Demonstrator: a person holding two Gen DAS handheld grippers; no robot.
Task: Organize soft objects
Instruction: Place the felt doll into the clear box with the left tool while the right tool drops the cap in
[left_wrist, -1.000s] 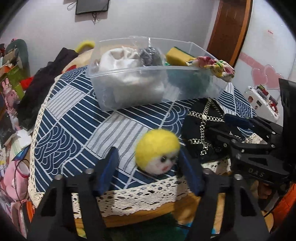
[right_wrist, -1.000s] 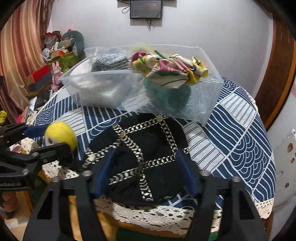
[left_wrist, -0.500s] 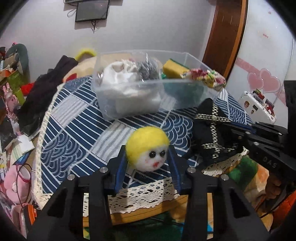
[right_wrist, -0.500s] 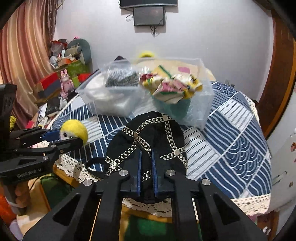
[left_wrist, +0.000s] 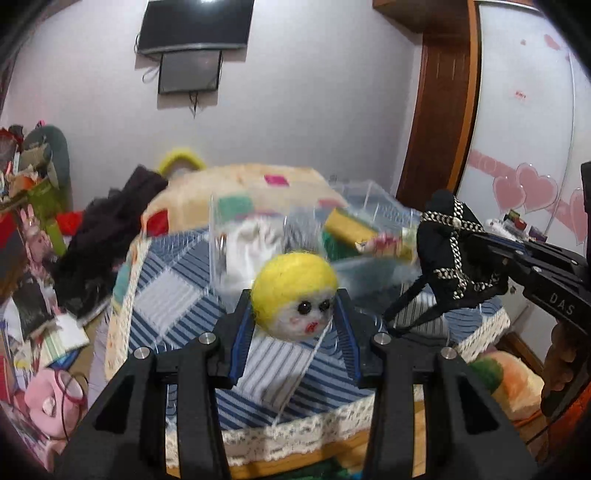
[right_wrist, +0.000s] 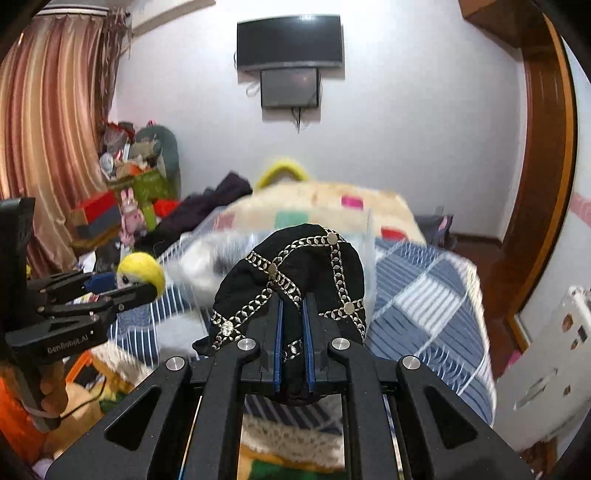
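Your left gripper (left_wrist: 295, 317) is squeezed around the little felt doll head (left_wrist: 295, 297). It has yellow hair, black bead eyes and a red mouth. The two blue pads (left_wrist: 242, 341) press on its left and right sides, and it is up in the air above the striped tablecloth (left_wrist: 166, 295).

The doll head looks very light and squishy, like a wool ball. It will not break. It is round and fuzzy, so it could roll out if you let go a bit. Keep the pads on its widest part, right across the middle, and do not squash its face.

Your right gripper (right_wrist: 292, 350) is pinched tight on the black hat with silver chains (right_wrist: 291, 273). The jaws are almost together, with a fold of cloth between them. The hat is up in the air too, and the rest of it stands up past the fingers.

The hat is soft and floppy. The chains and studs make it a bit heavier, and they may swing or catch on an edge. A thick fold of cloth is the best place to hold it, not a chain, because metal is slippery.

The clear plastic box (left_wrist: 295, 229) sits on the table behind both things, with other soft things inside. It looks blurry. I think both things go in there next.
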